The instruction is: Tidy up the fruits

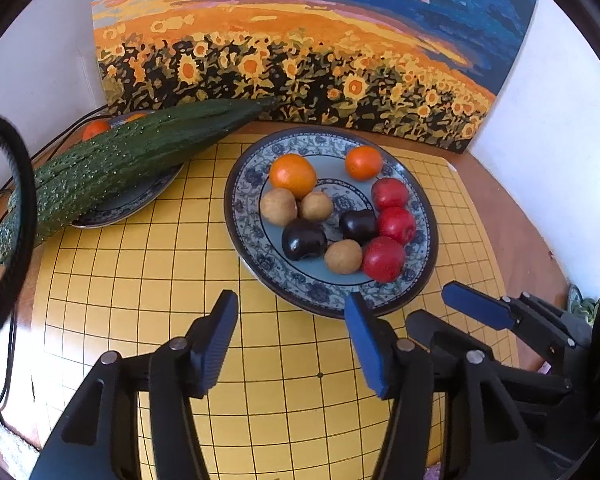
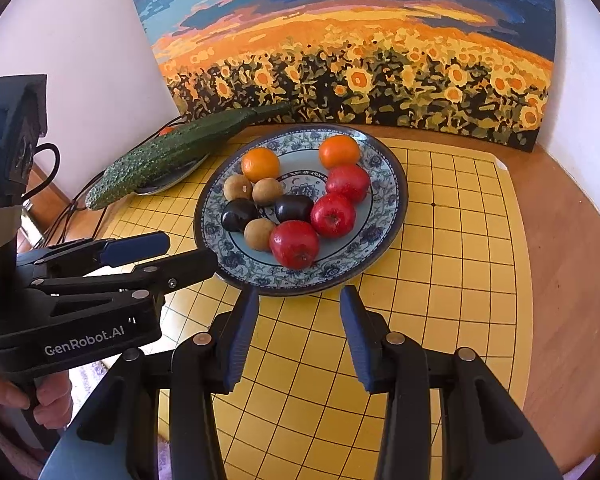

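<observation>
both tongs, left tongs (image 1: 292,344) and right tongs (image 2: 300,336), hang wide open and empty just short of the fruit plate (image 2: 384,224) on the counter (image 2: 460,280).

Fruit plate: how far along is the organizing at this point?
Done: the large plate holds red fruits, oranges, brown fruits and dark plums, roughly clustered by color. In hand: nothing; the left gripper and right gripper are open and empty. Left: the cucumber lies across the smaller plate, which holds more orange fruit.
</observation>
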The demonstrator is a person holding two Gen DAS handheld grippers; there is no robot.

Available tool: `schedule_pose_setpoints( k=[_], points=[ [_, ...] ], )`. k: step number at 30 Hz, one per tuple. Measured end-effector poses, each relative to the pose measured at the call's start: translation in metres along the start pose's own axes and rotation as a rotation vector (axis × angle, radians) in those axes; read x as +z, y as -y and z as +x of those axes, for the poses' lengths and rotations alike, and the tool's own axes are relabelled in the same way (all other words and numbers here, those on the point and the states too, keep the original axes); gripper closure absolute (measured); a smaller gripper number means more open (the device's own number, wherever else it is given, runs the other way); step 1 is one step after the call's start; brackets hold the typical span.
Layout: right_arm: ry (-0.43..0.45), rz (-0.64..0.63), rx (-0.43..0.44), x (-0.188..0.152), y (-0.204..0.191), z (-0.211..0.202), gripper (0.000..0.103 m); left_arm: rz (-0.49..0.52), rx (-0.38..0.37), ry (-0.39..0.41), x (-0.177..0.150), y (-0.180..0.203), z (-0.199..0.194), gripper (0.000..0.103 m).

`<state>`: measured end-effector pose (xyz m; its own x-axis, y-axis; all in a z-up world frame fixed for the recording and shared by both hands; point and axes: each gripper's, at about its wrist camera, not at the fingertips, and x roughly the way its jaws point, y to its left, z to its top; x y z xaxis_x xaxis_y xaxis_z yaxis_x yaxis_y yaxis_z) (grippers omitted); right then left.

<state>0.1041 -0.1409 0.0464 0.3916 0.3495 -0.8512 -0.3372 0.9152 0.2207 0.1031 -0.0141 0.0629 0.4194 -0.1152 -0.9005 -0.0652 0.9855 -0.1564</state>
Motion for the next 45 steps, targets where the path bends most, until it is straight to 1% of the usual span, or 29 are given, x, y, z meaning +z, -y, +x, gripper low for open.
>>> schedule_pose_setpoints(
  k=[13,32,36,45],
  points=[
    [0.002,0.014,-0.004,-0.0036,-0.0010,-0.0029,0.059,-0.010,0.016,-0.025,-0.0058,-0.0019,-0.0038,0.041],
    [0.004,0.017,-0.003,-0.0031,-0.0011,-0.0036,0.059,-0.008,0.031,-0.011,-0.0064,-0.0012,-0.0071,0.040],
    [0.003,0.018,-0.003,-0.0028,-0.0009,-0.0038,0.059,-0.012,0.048,-0.007,-0.0063,-0.0015,-0.0068,0.040],
    [0.001,0.019,-0.002,-0.0041,-0.0013,-0.0029,0.059,-0.017,0.058,-0.019,-0.0079,-0.0003,-0.0060,0.040]
  ],
)
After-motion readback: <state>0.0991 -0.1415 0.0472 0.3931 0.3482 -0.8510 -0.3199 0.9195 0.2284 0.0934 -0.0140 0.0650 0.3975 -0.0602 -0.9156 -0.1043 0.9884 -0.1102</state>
